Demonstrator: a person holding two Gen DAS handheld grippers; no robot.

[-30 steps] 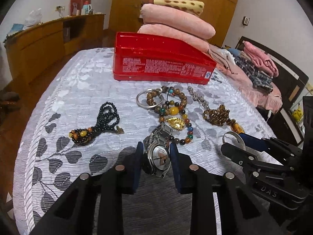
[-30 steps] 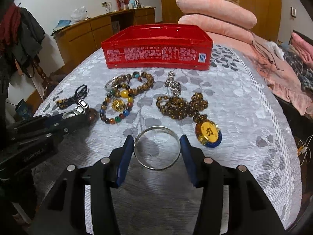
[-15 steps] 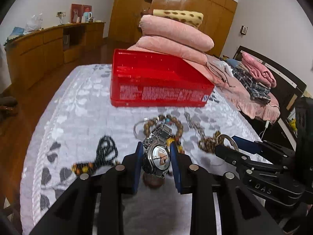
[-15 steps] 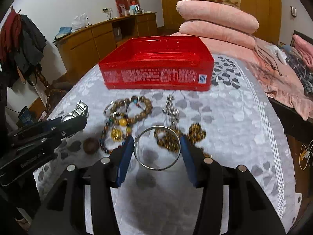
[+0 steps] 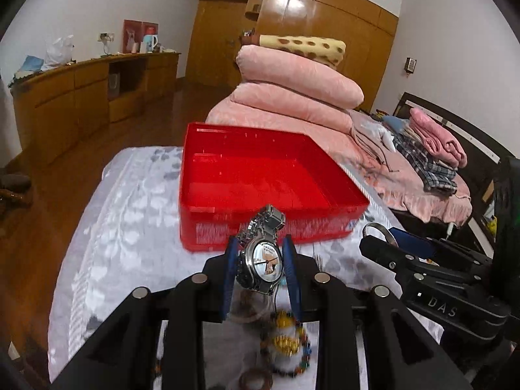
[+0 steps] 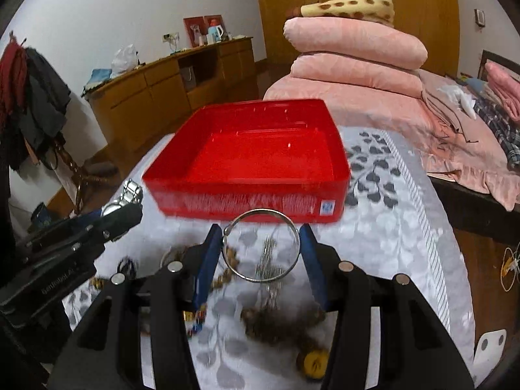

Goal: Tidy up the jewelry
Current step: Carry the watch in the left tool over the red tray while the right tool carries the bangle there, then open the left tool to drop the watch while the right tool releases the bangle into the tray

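Note:
My left gripper [image 5: 260, 253] is shut on a silver wristwatch [image 5: 261, 261] with a white dial, held in the air just in front of the red plastic box [image 5: 260, 175]. My right gripper [image 6: 261, 240] is shut on a thin silver bangle [image 6: 261, 247], also lifted, close to the front wall of the same red box [image 6: 253, 159]. The box looks empty inside. From the left wrist view the right gripper [image 5: 383, 240] shows at the right with the bangle. In the right wrist view the watch [image 6: 128, 195] shows at the left.
Blurred bead bracelets [image 5: 286, 347] and brown bead strings [image 6: 276, 318] with a yellow pendant [image 6: 313, 362] lie on the white leaf-patterned cloth [image 6: 390, 227] below the grippers. Folded pink quilts [image 5: 292, 91] are stacked behind the box. A wooden cabinet [image 6: 156, 94] stands at the left.
Both grippers have risen off the cloth and moved toward the red box, carrying the watch and the bangle. The loose jewelry now lies below and behind them.

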